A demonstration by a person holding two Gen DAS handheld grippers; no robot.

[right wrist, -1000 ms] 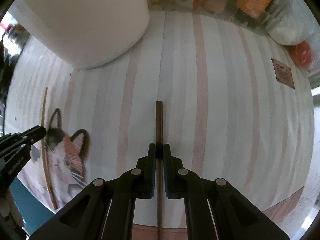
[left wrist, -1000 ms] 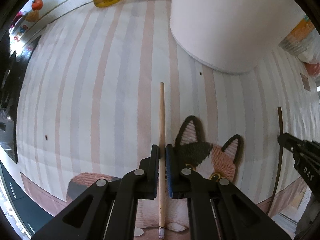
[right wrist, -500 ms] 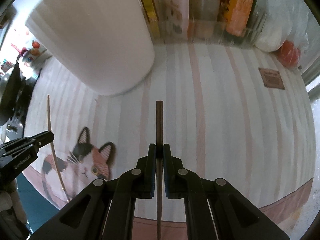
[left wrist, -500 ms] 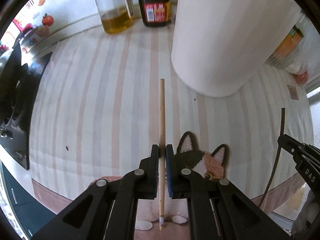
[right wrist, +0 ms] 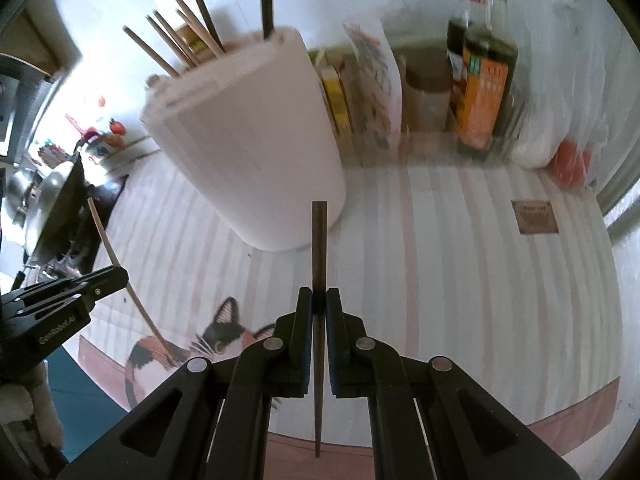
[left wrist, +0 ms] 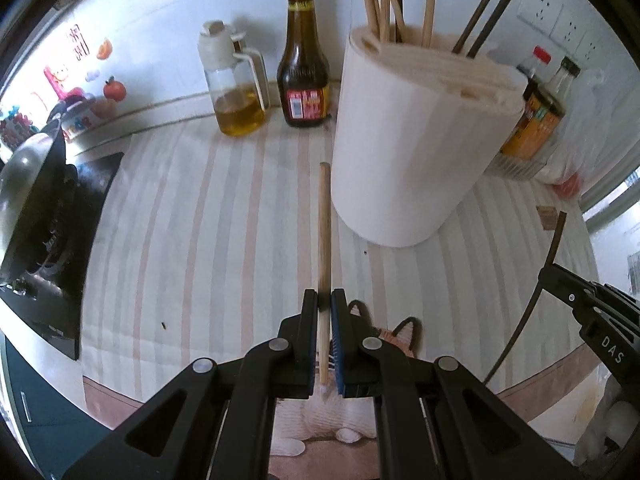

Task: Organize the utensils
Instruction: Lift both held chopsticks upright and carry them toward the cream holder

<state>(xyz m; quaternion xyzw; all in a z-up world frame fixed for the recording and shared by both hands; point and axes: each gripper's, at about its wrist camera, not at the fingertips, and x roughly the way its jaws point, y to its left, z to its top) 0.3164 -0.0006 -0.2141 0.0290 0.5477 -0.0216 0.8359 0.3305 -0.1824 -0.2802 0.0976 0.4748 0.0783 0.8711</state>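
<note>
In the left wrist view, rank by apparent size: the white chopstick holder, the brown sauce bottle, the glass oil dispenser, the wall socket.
1. White chopstick holder, plainly the largest, though also nearest the camera.
2. Brown sauce bottle and glass oil dispenser look about alike; no ranking between them.
3. Wall socket, smallest, though farthest back.

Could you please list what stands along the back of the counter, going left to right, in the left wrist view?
Oil jug → brown sauce bottle → white chopstick holder → orange-labelled bottle.
</note>
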